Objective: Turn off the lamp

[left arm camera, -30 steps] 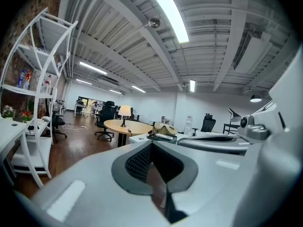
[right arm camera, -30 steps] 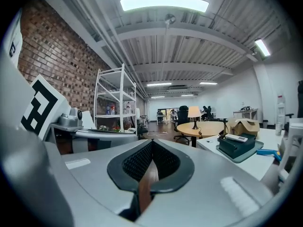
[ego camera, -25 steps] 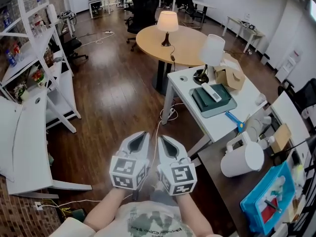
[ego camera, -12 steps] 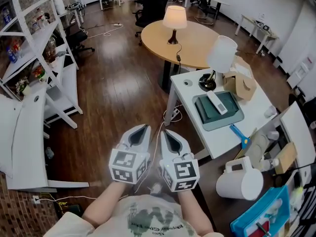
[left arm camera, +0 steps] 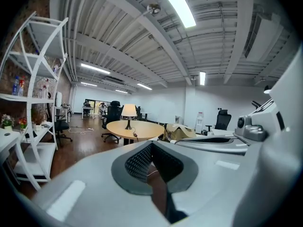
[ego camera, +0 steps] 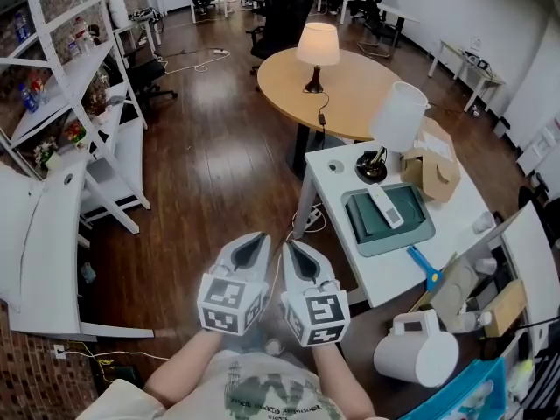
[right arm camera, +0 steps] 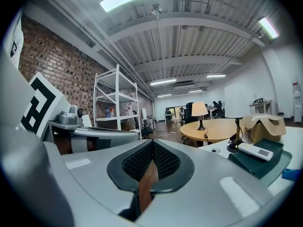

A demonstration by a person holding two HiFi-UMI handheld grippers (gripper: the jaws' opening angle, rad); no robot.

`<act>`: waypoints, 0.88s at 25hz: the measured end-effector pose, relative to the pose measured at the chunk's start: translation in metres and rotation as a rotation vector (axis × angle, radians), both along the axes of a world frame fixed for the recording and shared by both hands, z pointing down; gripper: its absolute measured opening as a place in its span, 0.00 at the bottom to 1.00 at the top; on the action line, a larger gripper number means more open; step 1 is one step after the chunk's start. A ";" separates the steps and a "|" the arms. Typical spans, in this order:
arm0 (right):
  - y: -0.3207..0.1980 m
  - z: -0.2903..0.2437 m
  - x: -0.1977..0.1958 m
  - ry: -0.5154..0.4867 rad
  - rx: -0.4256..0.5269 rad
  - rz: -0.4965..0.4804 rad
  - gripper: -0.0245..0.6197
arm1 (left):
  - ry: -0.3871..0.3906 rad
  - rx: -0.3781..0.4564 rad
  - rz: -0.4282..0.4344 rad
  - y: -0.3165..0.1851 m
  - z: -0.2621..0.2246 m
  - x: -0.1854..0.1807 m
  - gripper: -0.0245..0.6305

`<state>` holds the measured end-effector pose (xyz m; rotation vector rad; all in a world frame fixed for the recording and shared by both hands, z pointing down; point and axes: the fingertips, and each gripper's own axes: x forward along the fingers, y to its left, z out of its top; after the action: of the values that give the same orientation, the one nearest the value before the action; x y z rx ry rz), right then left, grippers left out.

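- Compared with a second ago, everything in the head view has slid toward 4 o'clock. The round wooden table [ego camera: 367,73] and the white rectangular desk [ego camera: 332,195] sit lower and further right. The white plastic jug [ego camera: 418,354] has dropped nearer the bottom edge.
- The left gripper [ego camera: 248,252] and right gripper [ego camera: 299,261] hold the same place as before, at 6 o'clock of the head view. They are side by side and nearly touching, with their tips toward 12 o'clock.
- Two lamps:
  - one lit table lamp with a cream shade and dark base [ego camera: 318,46], standing on the round wooden table;
  - one unlit lamp with a white shade and black foot [ego camera: 398,116], at the far end of the white rectangular desk.
- One of each on the desk: a dark green tray [ego camera: 363,221], a white remote control [ego camera: 385,206] lying on that tray, and a brown cardboard box [ego camera: 433,169].
- One white metal shelf unit [ego camera: 83,94] stands at 10 o'clock.
- Two grippers, two marker cubes.
- The lit lamp stands at about 12 o'clock from both grippers, well apart from them, with bare dark wood floor [ego camera: 210,173] between. The unlit lamp is at about 1 o'clock, nearer but also well apart.
- In each gripper view the jaws are pressed together at the tips, with nothing pinched between them.
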<state>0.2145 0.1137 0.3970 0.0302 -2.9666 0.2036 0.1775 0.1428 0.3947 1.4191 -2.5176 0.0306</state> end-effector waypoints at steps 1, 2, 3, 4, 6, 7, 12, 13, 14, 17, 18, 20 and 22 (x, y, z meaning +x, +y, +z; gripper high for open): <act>0.000 0.001 -0.002 0.001 -0.001 -0.004 0.04 | 0.003 -0.001 -0.004 0.000 0.001 -0.002 0.04; -0.001 0.002 -0.004 0.003 -0.001 -0.008 0.04 | 0.006 -0.001 -0.008 -0.001 0.002 -0.005 0.04; -0.002 0.003 -0.007 0.005 0.001 -0.010 0.04 | 0.009 0.000 -0.012 -0.002 0.003 -0.009 0.04; -0.005 0.004 -0.010 0.008 0.003 -0.011 0.04 | 0.011 0.002 -0.014 -0.005 0.005 -0.012 0.04; -0.010 0.008 -0.017 0.017 0.008 -0.011 0.04 | 0.015 0.003 -0.013 -0.010 0.008 -0.019 0.04; -0.014 0.011 -0.022 0.023 0.009 -0.010 0.04 | 0.020 0.003 -0.012 -0.014 0.011 -0.023 0.04; -0.031 0.020 -0.057 0.042 0.016 0.001 0.04 | 0.040 0.006 -0.004 -0.029 0.024 -0.057 0.04; -0.034 0.020 -0.066 0.044 0.017 0.003 0.04 | 0.042 0.008 -0.002 -0.033 0.025 -0.067 0.04; -0.038 0.021 -0.076 0.046 0.020 0.004 0.04 | 0.043 0.012 0.000 -0.037 0.025 -0.077 0.04; -0.046 0.020 -0.109 0.054 0.035 0.005 0.04 | 0.049 0.021 0.003 -0.049 0.025 -0.112 0.04; -0.049 0.020 -0.120 0.059 0.039 0.006 0.04 | 0.053 0.024 0.005 -0.053 0.025 -0.124 0.04; -0.056 0.019 -0.140 0.066 0.042 0.018 0.04 | 0.059 0.026 0.017 -0.060 0.023 -0.144 0.04; -0.063 0.015 -0.161 0.064 0.038 0.035 0.04 | 0.059 0.023 0.032 -0.067 0.022 -0.162 0.04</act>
<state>0.0539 0.0504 0.4125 0.0916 -2.9077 0.1486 0.0153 0.0761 0.4164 1.4472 -2.4559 -0.0346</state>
